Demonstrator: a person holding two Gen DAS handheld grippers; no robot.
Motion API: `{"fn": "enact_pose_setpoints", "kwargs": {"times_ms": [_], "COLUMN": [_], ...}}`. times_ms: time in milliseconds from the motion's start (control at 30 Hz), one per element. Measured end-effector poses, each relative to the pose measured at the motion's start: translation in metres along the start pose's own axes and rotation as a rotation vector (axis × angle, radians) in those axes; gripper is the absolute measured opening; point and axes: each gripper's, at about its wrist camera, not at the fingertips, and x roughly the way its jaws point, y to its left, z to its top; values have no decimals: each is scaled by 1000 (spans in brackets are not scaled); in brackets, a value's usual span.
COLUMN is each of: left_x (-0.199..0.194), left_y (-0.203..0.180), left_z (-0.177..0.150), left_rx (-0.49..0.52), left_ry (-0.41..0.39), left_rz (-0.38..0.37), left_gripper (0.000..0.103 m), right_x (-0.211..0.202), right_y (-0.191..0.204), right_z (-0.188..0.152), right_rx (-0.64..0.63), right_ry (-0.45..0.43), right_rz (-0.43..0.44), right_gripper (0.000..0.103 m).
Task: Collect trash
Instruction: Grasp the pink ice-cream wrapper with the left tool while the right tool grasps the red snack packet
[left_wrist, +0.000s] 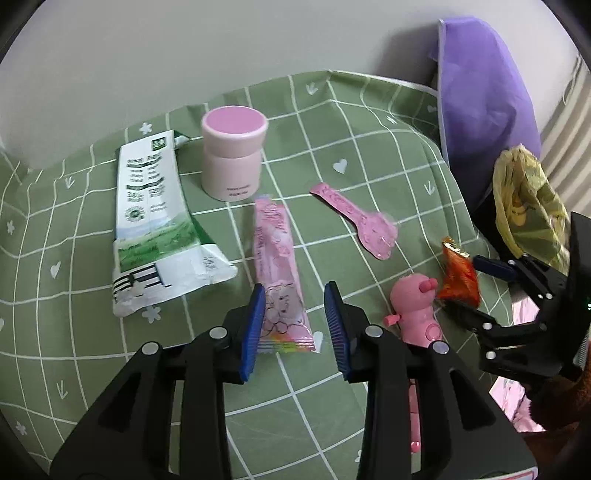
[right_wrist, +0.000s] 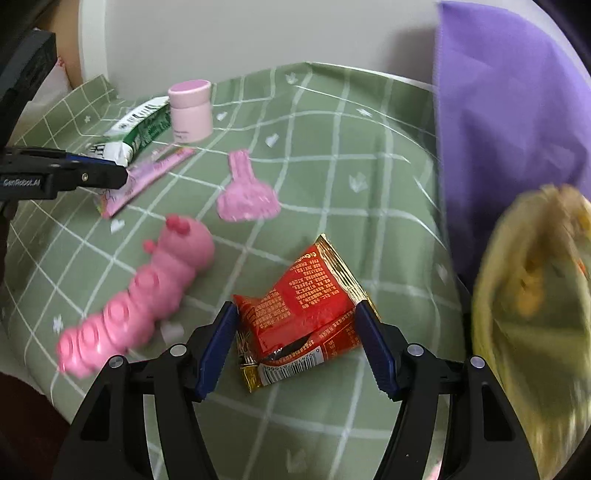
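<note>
A long pink snack wrapper (left_wrist: 276, 271) lies on the green checked tablecloth (left_wrist: 351, 140); my left gripper (left_wrist: 295, 325) is open with its jaws on either side of the wrapper's near end. A red and gold snack wrapper (right_wrist: 303, 314) lies between the open jaws of my right gripper (right_wrist: 297, 343); it also shows in the left wrist view (left_wrist: 460, 275). A pink spoon-shaped wrapper (left_wrist: 360, 219) and a white and green milk pouch (left_wrist: 155, 221) lie further back. A yellow trash bag (right_wrist: 532, 295) hangs at the table's right edge.
A pink lidded jar (left_wrist: 233, 151) stands at the back. A pink caterpillar toy (right_wrist: 144, 295) lies left of the red wrapper. A purple cushion (right_wrist: 509, 110) leans against the wall at right. The tablecloth drops off at the right and near edges.
</note>
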Motion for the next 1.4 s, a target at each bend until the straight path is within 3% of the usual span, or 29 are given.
{"fn": "enact_pose_setpoints", "kwargs": {"times_ms": [167,400,500,633,733,933,1000,1167,1400], "left_x": [5,14,16,24,19,4,0,-1,19], "left_y": [-4,7,8,8,16,22,19,9,8], "left_z": [-1,7,15,12,5,-10,-15,-17,-7], "left_rx": [22,11,7,43,-4,-39,-10,66,84], "left_ry": [8,7,-46,-56,-81,-112,-102,-100,-59], "left_rz": [-22,-15,-32,-41,-30,-30,-32,3,59], "left_gripper": [34,35,36,36,36,39,41,41,41], "right_x": [-27,-61,-63,-54,-48,-14,-6,-21,-38], "right_y": [-12,-24,-29,-27,-25,-24,-22,-15,-16], "right_z": [-14,-27,-38,-43,-43,-30,-30,-34,-48], "right_rx": [93,351,483,574,629,646,638,577,562], "right_ry": [-27,-106,-96,-66,-68,-60,-45,-77,-84], "right_rz": [9,18,-2,-31,-27,27,45,34,72], "right_gripper": [62,63,63,63,63,62,49,38,37]}}
